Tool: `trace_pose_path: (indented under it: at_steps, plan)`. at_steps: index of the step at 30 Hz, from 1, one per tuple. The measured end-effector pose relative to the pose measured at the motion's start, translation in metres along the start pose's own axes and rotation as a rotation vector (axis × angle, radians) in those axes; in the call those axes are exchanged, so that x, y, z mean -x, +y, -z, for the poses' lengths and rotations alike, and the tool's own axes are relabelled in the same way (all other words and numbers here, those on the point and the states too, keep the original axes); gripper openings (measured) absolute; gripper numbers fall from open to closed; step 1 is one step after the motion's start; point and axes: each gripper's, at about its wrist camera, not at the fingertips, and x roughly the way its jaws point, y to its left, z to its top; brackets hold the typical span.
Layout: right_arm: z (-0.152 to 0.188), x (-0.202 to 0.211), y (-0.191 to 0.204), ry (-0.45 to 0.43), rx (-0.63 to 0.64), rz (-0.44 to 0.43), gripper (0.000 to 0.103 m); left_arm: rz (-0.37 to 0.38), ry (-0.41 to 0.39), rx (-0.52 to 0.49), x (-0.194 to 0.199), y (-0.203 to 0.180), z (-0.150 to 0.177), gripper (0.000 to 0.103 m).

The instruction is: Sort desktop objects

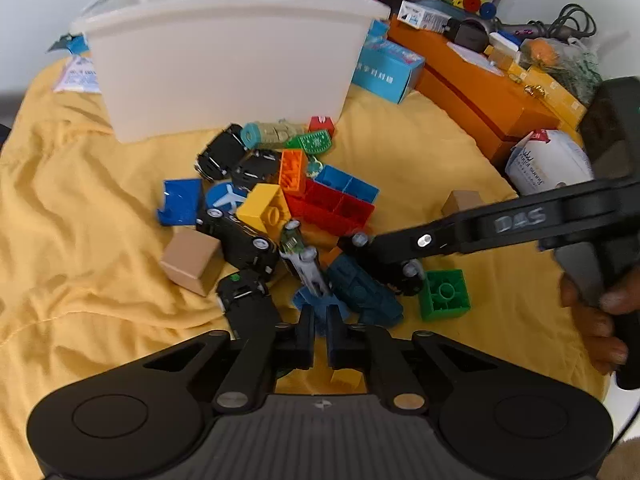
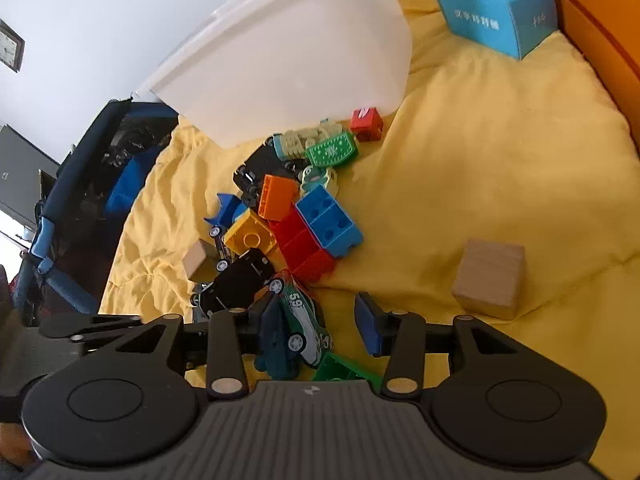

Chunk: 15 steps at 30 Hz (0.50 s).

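A heap of toy bricks and cars lies on the yellow cloth (image 1: 80,200) in front of a white plastic bin (image 1: 224,60). In the left wrist view my left gripper (image 1: 320,326) is shut on a thin blue toy piece (image 1: 316,304) at the near edge of the heap. My right gripper (image 2: 320,320) is open around a green-and-white toy car (image 2: 304,320) marked 59; its right pad stands clear of the car. In the left wrist view the right gripper (image 1: 386,256) reaches in from the right, over a dark teal car (image 1: 364,292).
Yellow (image 1: 264,208), red (image 1: 332,208), orange (image 1: 292,170) and green (image 1: 444,294) bricks and black cars (image 1: 240,240) crowd the heap. Wooden cubes (image 1: 192,260) (image 2: 490,280) flank it. A blue carton (image 2: 496,8) and orange boxes (image 1: 480,92) line the right side.
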Motion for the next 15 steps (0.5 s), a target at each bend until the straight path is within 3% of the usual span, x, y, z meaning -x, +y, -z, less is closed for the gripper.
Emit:
trace_pose_path:
  at_steps: [3,5,7,15]
  plan:
    - [0.002,-0.013,0.006,0.038,0.011,-0.012,0.048,0.004,-0.019,0.009,0.014,0.005,0.000,0.007]
    - [0.005,-0.017,0.015,0.028,0.063,0.011,0.035,0.004,-0.031,0.013,0.021,0.007,-0.001,0.007]
    - [0.005,-0.015,0.025,0.026,0.097,0.022,0.033,0.005,-0.042,0.013,0.025,0.008,-0.002,0.007]
    - [0.014,0.028,0.056,-0.121,0.343,0.227,0.033,-0.011,-0.085,-0.026,0.038,0.005,-0.005,0.007]
